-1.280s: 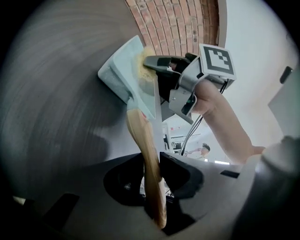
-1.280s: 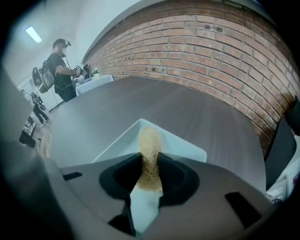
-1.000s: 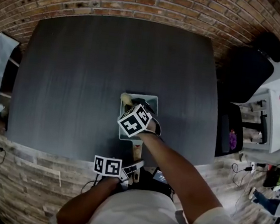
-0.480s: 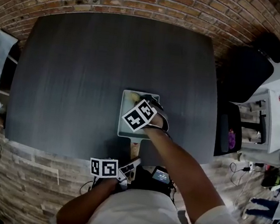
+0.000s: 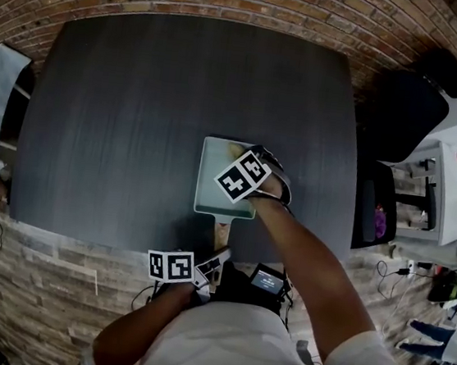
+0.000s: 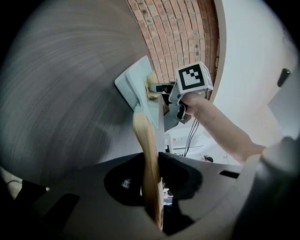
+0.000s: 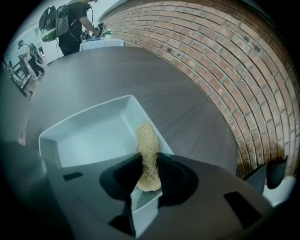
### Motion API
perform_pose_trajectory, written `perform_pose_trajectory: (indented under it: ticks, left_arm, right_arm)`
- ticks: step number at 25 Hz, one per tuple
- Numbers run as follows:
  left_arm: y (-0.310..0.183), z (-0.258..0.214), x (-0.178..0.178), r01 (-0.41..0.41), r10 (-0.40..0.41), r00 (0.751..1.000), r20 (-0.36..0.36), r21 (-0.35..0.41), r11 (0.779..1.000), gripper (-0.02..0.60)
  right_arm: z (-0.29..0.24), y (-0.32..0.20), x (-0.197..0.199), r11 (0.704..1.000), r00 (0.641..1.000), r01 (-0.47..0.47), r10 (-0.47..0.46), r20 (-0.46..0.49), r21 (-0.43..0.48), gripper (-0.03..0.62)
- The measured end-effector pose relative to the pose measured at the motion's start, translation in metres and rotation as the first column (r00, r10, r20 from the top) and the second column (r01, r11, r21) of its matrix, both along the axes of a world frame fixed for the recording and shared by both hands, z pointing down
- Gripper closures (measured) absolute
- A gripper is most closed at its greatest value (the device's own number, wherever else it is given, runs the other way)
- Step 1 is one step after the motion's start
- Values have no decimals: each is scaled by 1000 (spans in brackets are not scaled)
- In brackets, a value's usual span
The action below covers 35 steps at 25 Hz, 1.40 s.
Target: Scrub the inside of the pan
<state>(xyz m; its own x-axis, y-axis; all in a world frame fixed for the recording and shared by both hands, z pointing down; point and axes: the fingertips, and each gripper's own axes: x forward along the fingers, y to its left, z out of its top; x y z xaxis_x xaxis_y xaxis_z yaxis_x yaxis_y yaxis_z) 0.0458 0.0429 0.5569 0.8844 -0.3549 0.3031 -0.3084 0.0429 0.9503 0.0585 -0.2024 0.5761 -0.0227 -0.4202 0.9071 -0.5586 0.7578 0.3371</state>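
A pale square pan sits on the dark table near its front edge, with its wooden handle pointing toward me. My left gripper is shut on that handle, which runs between the jaws in the left gripper view. My right gripper reaches down into the pan's far right part, shut on a tan fibrous scrubber. The scrubber's tip rests against the pan's inner wall. From the left gripper view the pan is seen edge-on with the scrubber in it.
The dark table spreads wide to the left and beyond the pan. A black chair and a white cart stand off the table's right side. A person stands far off past the table.
My right gripper has slid the scrubber from the pan's far left corner across to its far right side. The left gripper has kept its hold on the handle.
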Motion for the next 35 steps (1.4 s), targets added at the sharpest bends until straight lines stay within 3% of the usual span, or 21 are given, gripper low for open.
perform_pose_trajectory:
  ticks: [5, 11, 17, 23, 25, 28, 30, 35]
  left_arm:
    - [0, 0, 0, 0, 0, 1000, 1, 5, 1000, 497]
    - [1, 0, 2, -20, 20, 1000, 4, 5, 1000, 495]
    - [1, -1, 2, -30, 30, 1000, -2, -1, 1000, 495]
    - [2, 0, 2, -34, 34, 999, -4, -2, 999, 495]
    - [1, 0, 0, -32, 32, 999, -5, -3, 999, 495]
    - [1, -1, 0, -25, 25, 1000, -7, -2, 1000, 495]
    - [2, -1, 0, -19, 19, 1000, -8, -3, 1000, 495]
    - [0, 0, -2, -1, 1, 1000, -7, -2, 1000, 495]
  right_arm:
    - [1, 2, -1, 998, 998, 55, -55, -13, -2, 487]
    - [-1, 11, -6, 990, 989, 126, -121, 82, -56, 384]
    - [-7, 14, -8, 985, 980, 167, -161, 116, -50, 374]
    - [-14, 16, -9, 973, 968, 223, -213, 131, -66, 319]
    - [-15, 16, -12, 965, 961, 257, -249, 119, -55, 325]
    - [-9, 18, -16, 946, 946, 321, -317, 71, -47, 424]
    - [-3, 18, -17, 937, 938, 345, -342, 45, -55, 442]
    - [4, 18, -19, 938, 945, 326, -323, 44, -121, 474]
